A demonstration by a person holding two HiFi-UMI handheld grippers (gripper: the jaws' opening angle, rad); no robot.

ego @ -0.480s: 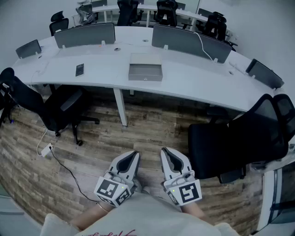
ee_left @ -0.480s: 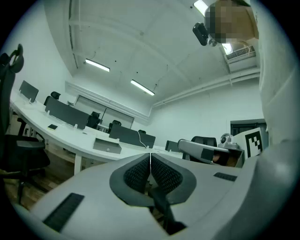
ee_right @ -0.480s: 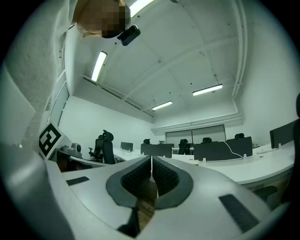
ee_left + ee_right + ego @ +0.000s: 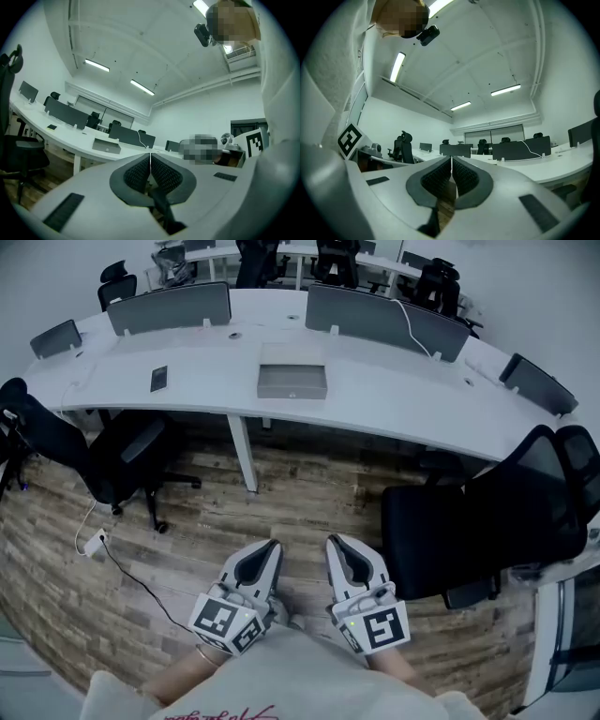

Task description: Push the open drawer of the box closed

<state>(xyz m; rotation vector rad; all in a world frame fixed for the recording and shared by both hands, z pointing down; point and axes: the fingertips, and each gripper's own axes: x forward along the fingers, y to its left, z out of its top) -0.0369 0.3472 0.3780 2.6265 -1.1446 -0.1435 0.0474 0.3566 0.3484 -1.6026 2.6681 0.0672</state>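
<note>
— Well, where is the box [image 4: 292, 382]?

— On the curved white desk [image 4: 394, 404], well apart from both grippers; it looks a flat grey rectangular case, hard-edged, probably metal or stiff plastic; from here I cannot tell how far its drawer stands out.

— And the jaws?

— The left gripper [image 4: 272, 549] has its ribbed black pads pressed together on nothing; the right gripper [image 4: 334, 547] likewise; both hang low by the person's body, over the wooden plank floor [image 4: 309, 493].

— How will the drawer handle?

— Lightly, I'd judge; rigid, sliding on runners; no grasp needed; press the closed tips against the middle of its front face, lest the box skid back on the smooth desktop.
</note>
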